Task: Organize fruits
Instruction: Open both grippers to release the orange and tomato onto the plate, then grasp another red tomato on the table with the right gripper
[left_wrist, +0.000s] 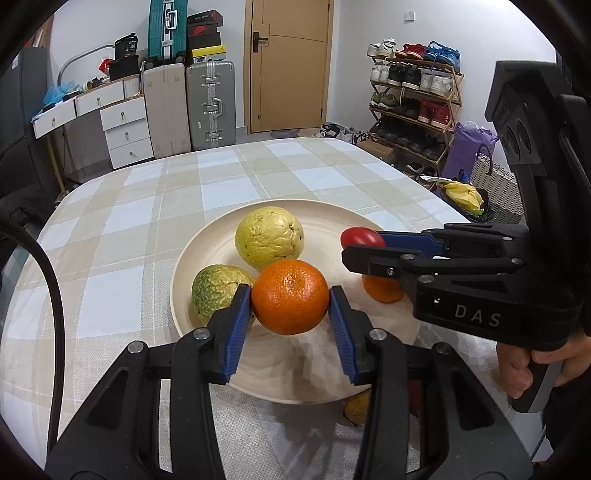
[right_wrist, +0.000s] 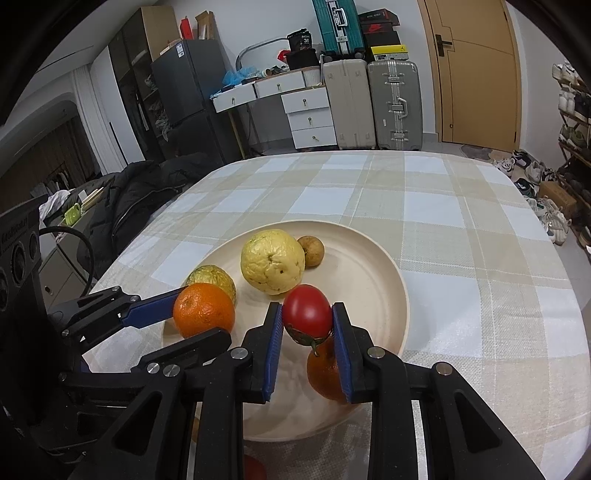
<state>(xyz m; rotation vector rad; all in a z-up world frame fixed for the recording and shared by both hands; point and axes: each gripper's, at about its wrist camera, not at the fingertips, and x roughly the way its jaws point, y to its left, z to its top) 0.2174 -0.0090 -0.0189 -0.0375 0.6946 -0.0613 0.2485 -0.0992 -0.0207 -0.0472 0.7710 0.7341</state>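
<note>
My left gripper (left_wrist: 291, 297) is shut on an orange mandarin (left_wrist: 290, 296), held just above the cream plate (left_wrist: 207, 243). My right gripper (right_wrist: 307, 317) is shut on a red tomato (right_wrist: 307, 312) over the plate's near side; the left wrist view shows the right gripper (left_wrist: 351, 245) and the tomato (left_wrist: 361, 237) at the right. On the plate (right_wrist: 380, 280) lie a large yellow guava (left_wrist: 269, 237), a green-yellow bumpy fruit (left_wrist: 216, 291), a second orange (right_wrist: 323, 369) under the tomato, and a small brown fruit (right_wrist: 311, 251) behind the guava (right_wrist: 272, 261).
The plate sits on a checked tablecloth (left_wrist: 147, 206). A yellowish fruit (left_wrist: 356, 408) lies on the cloth just in front of the plate, and a red fruit (right_wrist: 255, 469) shows at the bottom edge. Suitcases (left_wrist: 210, 103), drawers and a shoe rack (left_wrist: 413, 99) stand beyond the table.
</note>
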